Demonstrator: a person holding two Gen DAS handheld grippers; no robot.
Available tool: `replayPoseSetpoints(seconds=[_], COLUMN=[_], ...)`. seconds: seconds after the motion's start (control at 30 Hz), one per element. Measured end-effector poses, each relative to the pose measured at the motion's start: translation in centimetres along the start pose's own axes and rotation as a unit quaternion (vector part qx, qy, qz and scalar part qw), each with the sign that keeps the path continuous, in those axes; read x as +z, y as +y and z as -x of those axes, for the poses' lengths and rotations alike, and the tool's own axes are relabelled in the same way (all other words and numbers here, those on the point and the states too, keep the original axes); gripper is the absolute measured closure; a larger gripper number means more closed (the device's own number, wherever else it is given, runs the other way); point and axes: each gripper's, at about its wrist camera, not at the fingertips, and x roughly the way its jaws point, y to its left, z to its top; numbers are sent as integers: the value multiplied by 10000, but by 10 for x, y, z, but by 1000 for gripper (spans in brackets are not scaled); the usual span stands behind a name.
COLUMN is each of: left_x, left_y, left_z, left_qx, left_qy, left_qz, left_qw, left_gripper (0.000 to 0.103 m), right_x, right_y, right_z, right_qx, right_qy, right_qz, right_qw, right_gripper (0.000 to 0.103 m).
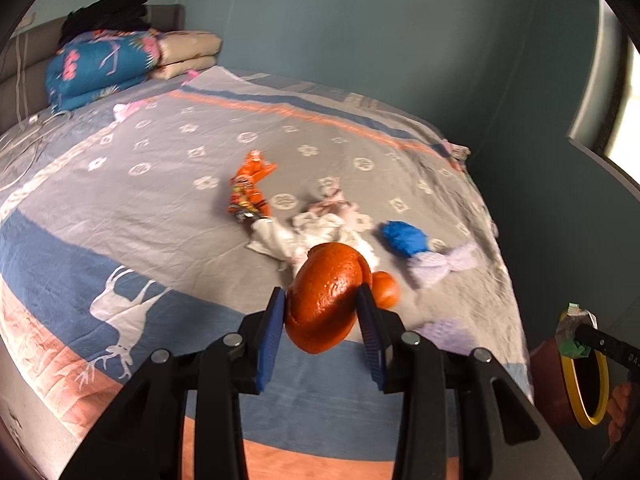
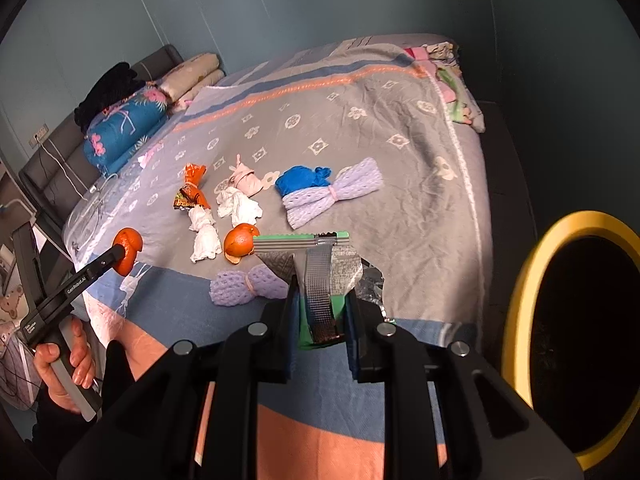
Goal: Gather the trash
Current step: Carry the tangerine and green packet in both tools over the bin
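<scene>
1. The left gripper [image 1: 322, 314] is clenched on 1 piece of orange peel [image 1: 326, 300], held in the air above the bed [image 2: 420, 184]; its 2 blue pads press the peel from either side.
2. The right gripper [image 2: 322, 312] is clenched on 1 flattened green-and-silver carton [image 2: 320, 276], also held above the bed's near edge.
3. 1 more orange peel piece [image 2: 239, 241] lies on the grey bedspread, just behind the carton's top edge in the right wrist view.
4. 2 lilac foam fruit nets lie on the bed: a large one [image 2: 332, 196] tied in the middle, and a small one [image 2: 246, 286] close to the right gripper.
5. 1 crumpled blue bag [image 2: 300, 180] touches the large net.
6. 1 orange snack wrapper [image 2: 192, 192] lies left of the pile.
7. About 3 white tissue wads [image 2: 238, 208] sit between the wrapper and the peel; 1 pinkish wad [image 2: 244, 178] lies behind them.
8. 1 dark bin with a yellow rim [image 2: 516, 280] stands beside the bed, at the right gripper's side.
9. 2 folded quilts [image 1: 100, 64] are stacked at the headboard.
</scene>
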Motion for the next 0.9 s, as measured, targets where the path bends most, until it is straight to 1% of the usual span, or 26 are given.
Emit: replayPoseSetpoints(seconds=[0.2, 0.43, 0.67, 0.9], left_x=[1, -3, -9, -17], left_y=[-40, -93, -138, -186], left_z=[10, 16, 15, 11], left_qx=[-255, -611, -932, -1272], left_qy=[-41, -26, 85, 198], left_qz=[-302, -673, -945, -1249], left_qw=[9992, 9959, 9911, 9838], left_gripper=[68, 68, 68, 68], right_x=[-5, -8, -9, -10], right_y=[-22, -48, -76, -106], right_z=[28, 61, 88, 109], right_qx=[-29, -162, -300, -483], right_qy=[-200, -429, -624, -768], right_qz=[-128, -295, -456, -669], right_qw=[9997, 9985, 9966, 9936], right_gripper=[84, 84, 84, 84])
